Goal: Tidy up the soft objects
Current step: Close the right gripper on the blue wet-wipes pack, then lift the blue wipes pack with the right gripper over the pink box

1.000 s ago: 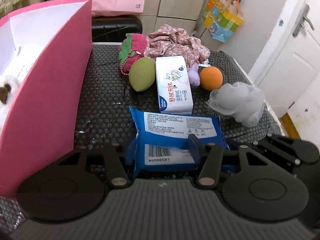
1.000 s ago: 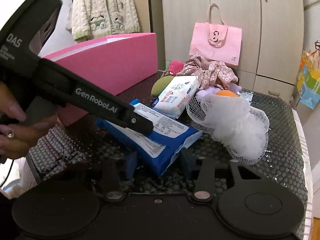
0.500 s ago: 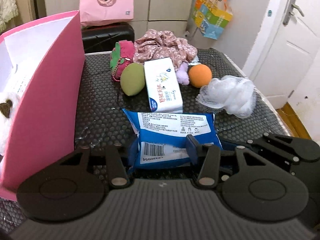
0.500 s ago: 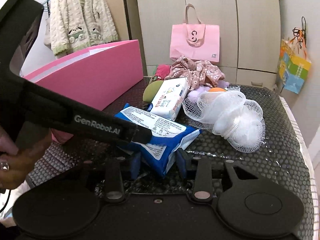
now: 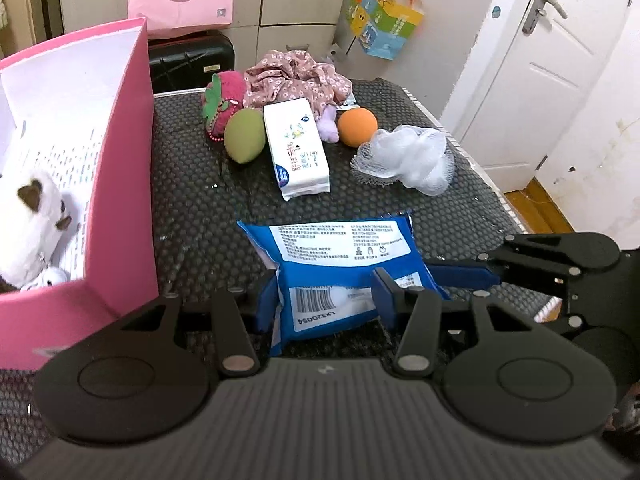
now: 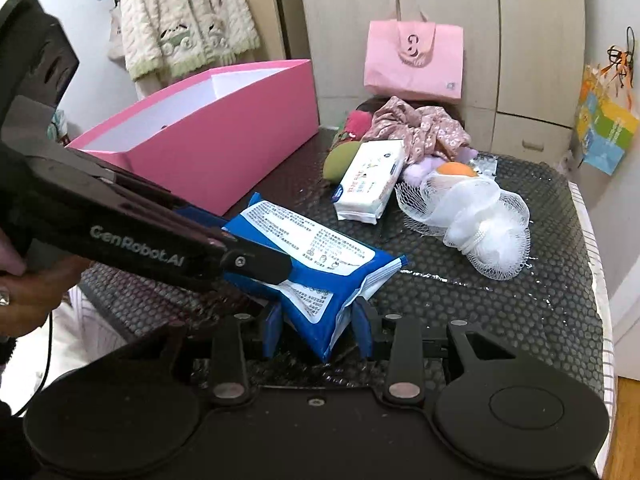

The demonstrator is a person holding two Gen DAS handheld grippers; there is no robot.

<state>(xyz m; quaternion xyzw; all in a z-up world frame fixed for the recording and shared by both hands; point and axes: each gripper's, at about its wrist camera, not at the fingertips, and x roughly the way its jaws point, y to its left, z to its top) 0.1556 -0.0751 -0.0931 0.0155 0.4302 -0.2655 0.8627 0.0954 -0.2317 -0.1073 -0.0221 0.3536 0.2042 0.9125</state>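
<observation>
Wipes under a double grip: my left claw (image 5: 326, 300) is clamped on the barcode end of the blue wipes pack (image 5: 340, 256), blue pads pressing both sides, while my right claw (image 6: 318, 326) pinches a corner of the same pack. The right claw's jaws have just been closing, with that corner between them. In the right wrist view the pack tilts, its far end clear of the black honeycomb mat (image 5: 192, 216).

From the left wrist camera, the pink box (image 5: 116, 200) stands at nine o'clock, open-topped, with a white plush toy (image 5: 28, 224) inside. At twelve o'clock lies a white tissue pack (image 5: 298, 148), with a green sponge (image 5: 244, 142) just beside it at eleven and a red strawberry plush (image 5: 222, 98) behind that. Floral cloth (image 5: 296, 78) is heaped at the mat's far edge. An orange ball (image 5: 357, 127) sits at one o'clock, and a white mesh bath pouf (image 5: 408, 158) lies near it, well apart from the held pack.
</observation>
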